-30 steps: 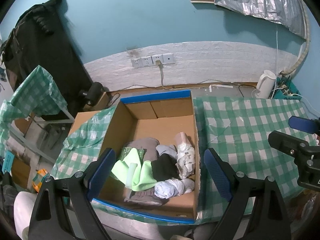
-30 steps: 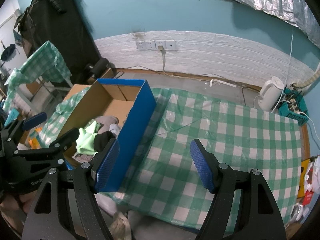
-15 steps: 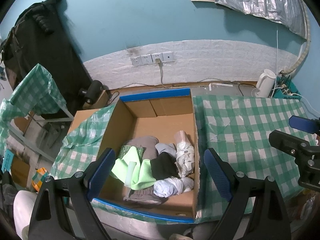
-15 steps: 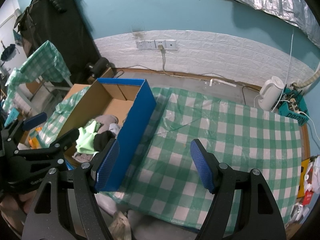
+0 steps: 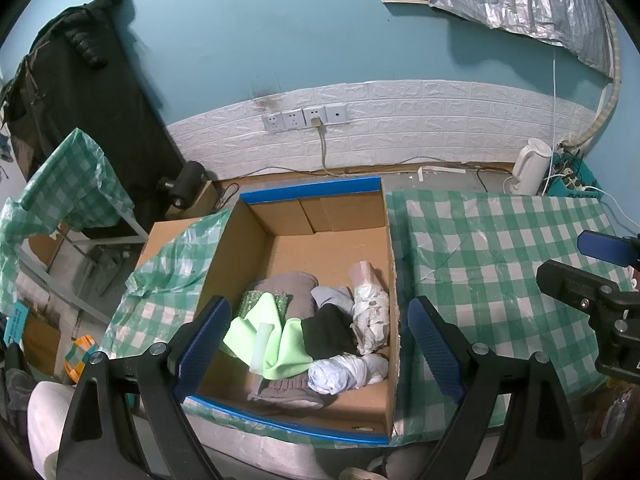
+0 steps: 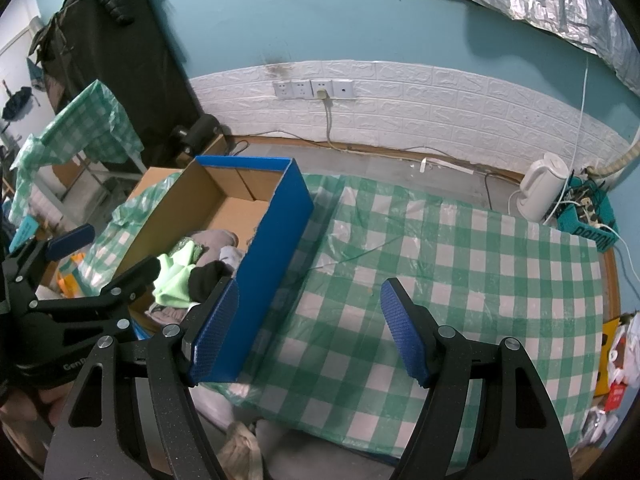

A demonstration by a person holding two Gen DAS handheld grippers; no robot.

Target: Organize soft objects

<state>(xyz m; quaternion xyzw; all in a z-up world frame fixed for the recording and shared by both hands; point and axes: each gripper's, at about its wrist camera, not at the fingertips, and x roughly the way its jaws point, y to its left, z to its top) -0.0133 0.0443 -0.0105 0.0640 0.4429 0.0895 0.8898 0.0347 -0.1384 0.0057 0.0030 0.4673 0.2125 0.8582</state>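
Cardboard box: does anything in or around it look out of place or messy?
The soft items in the cardboard box lie in a loose heap at its near end, the light green cloth draped unfolded. The checked tablecloth is bunched up against the box's left wall.

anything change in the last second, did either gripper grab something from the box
Nothing visibly changed. The left gripper hangs open above the clothes in the cardboard box, holding nothing, and the right gripper hangs open and empty over the checked tablecloth, just as before.
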